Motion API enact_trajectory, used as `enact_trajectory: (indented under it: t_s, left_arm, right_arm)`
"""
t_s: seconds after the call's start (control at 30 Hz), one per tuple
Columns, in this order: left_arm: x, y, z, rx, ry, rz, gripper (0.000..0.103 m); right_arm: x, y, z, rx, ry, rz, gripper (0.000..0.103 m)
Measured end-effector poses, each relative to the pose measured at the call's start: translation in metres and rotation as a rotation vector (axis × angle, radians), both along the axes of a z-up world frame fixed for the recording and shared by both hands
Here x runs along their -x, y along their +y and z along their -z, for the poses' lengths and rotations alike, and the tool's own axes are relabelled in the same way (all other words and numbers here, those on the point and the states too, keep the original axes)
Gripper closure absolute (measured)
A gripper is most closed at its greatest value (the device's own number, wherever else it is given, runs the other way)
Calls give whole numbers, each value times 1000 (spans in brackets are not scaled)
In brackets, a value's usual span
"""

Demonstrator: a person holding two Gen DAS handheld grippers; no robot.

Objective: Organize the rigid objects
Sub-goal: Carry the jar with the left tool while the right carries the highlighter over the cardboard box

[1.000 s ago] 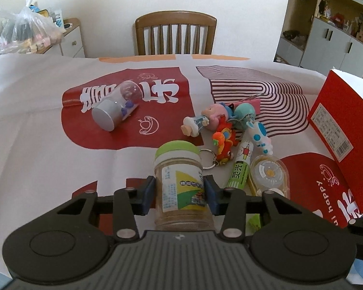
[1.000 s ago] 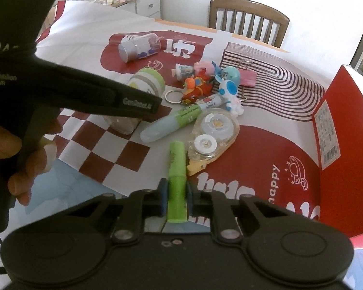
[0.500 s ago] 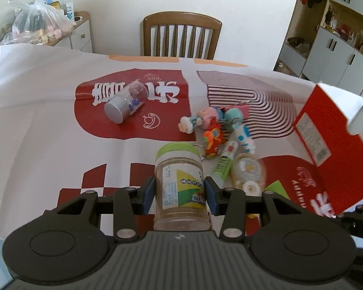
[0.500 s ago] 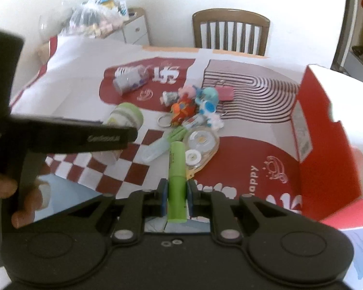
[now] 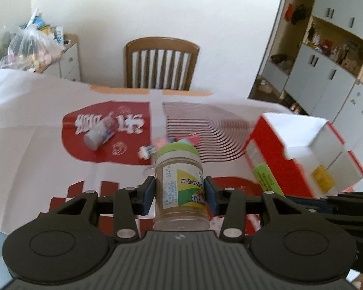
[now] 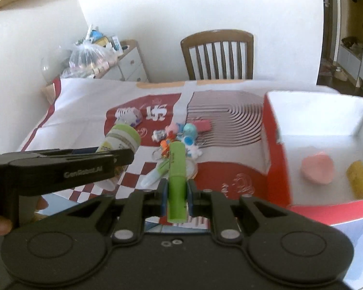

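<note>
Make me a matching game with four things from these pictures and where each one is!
Things:
1. jar with the green lid
2. green marker
3. pink lump
4. small see-through bottle

Places:
A. lying on its side on the red patch of the tablecloth
B. gripped in the right gripper
C. inside the red box
D. gripped in the left gripper

Pairs: 1-D, 2-B, 3-C, 4-A
</note>
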State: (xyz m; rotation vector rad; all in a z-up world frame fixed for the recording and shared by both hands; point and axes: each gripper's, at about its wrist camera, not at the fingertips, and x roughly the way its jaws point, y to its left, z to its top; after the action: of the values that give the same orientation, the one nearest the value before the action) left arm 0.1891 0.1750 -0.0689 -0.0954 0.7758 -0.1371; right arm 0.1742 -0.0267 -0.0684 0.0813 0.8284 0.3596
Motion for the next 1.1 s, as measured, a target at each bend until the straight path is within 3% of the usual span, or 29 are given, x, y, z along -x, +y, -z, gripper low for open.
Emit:
enact_trajectory:
  t_s: [0.2,0.43,0.53,0.6,0.67,0.77,0.87,1.0,1.1]
  left_arm:
    - [3,-35,-23,9,-1,37,60]
    - [1,-87,-40,-11,-56,96,65]
    - [-8,-105,-33,-45,-41,103,66]
    - [-18,-99,-23,-19,8,74,66]
    - [-21,-94,-8,-47,53,36,66]
    - [-13,-94,16,-55,107,103,66]
    - [3,-95,39,-63,152,150,60]
    - [11,-93,64,-95,172,147,33]
    - [14,-93,82,-100,199,168,31]
  right_arm:
    - [-3,-38,-18,-14,-8,31,88]
    - [-8,-86,-26,-26,-12,71,88]
    - [-10,-106,-25,-25,-7,91,88]
    - [-10,-119,-24,-30,-5,102,88]
    - [-9,-131,-24,-33,-5,109,88]
    - [-6,-147,-24,-42,-9,119,88]
    - [-3,-159,-23,-42,-8,120,88]
    - [-4,-167,-19,-42,6,129,88]
    - [-2,-169,-19,-39,7,131,88]
